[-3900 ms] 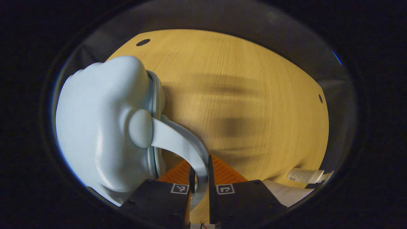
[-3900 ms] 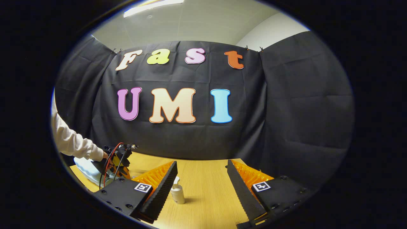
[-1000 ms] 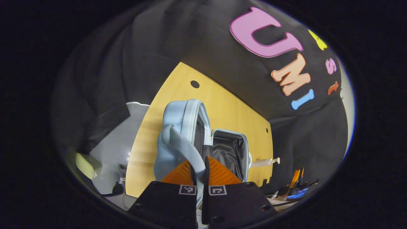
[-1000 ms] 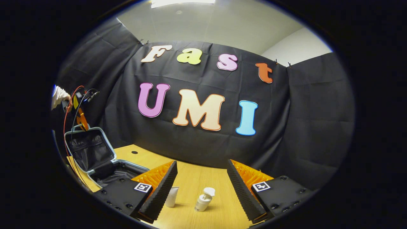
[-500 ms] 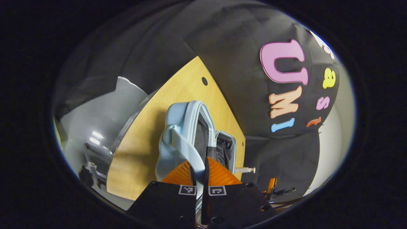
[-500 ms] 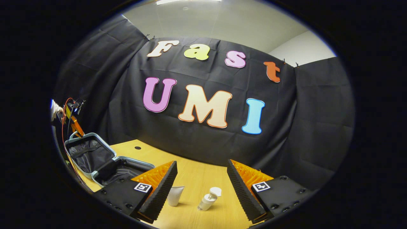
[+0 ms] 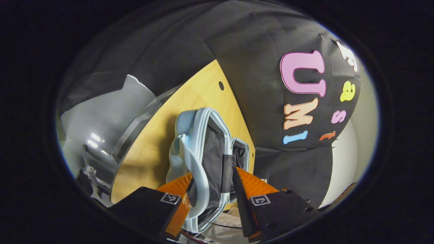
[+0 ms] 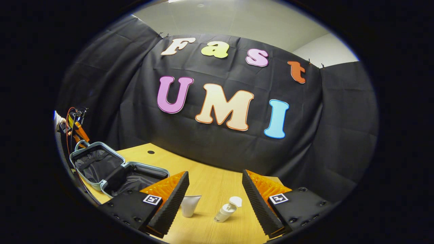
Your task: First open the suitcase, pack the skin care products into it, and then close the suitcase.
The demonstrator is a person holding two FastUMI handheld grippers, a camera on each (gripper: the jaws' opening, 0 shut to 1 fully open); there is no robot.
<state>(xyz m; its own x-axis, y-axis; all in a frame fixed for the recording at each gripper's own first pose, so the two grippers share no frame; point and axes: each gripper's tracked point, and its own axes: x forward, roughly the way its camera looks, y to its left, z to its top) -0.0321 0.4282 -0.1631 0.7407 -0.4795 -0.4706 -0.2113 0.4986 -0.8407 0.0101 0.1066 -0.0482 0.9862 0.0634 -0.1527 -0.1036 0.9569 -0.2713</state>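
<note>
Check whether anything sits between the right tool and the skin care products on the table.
Nothing visible does. The right tool is open, and the pump bottle and the tube lie on bare table just ahead of its fingers. The open suitcase sits off to one side.

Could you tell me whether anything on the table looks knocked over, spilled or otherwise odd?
Only the pump bottle: it leans on the table rather than standing upright, beside the white tube. No spill shows. The suitcase lies open.
</note>
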